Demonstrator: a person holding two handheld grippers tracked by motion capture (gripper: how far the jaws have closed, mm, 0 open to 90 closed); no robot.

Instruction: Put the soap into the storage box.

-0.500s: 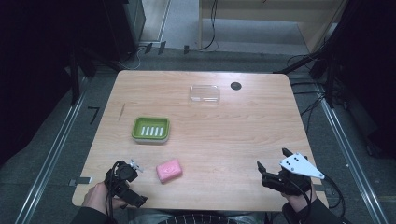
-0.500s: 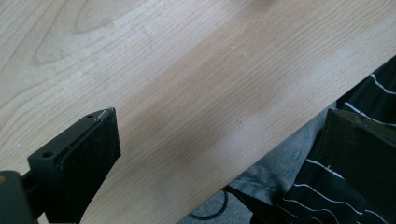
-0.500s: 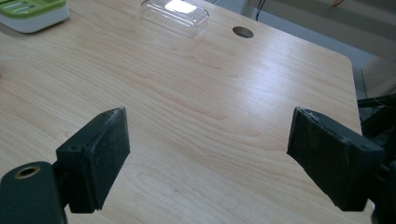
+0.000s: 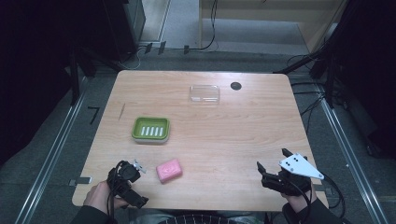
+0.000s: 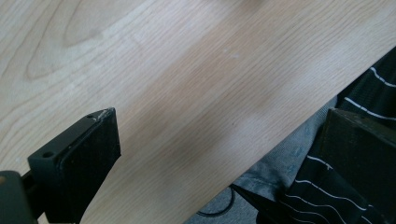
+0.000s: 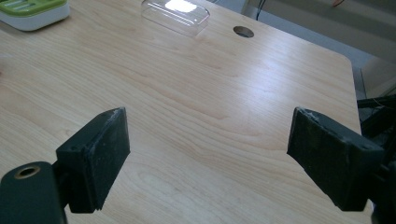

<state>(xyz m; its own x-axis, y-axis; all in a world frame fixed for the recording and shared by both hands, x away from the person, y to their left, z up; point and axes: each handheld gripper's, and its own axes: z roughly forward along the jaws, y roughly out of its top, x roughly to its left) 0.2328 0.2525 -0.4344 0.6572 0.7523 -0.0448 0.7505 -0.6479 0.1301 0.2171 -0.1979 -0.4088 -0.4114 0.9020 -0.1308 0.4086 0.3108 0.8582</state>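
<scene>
Resting at near table (image 4: 224, 135) edge, prob. idle: right gripper (image 4: 276, 164) gaping wide, empty; left gripper (image 4: 135, 167) just beside pink soap (image 4: 169, 170), jaws spread too.

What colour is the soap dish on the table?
The soap dish is green, with white slats inside its tray. The high view shows it best.

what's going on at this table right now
A person sits at a wooden table with a claw in each hand, both near its front edge and holding nothing. The left claw rests beside a pink soap bar; the right claw is open. Farther back sit a green soap dish and a clear lid, untouched.
</scene>
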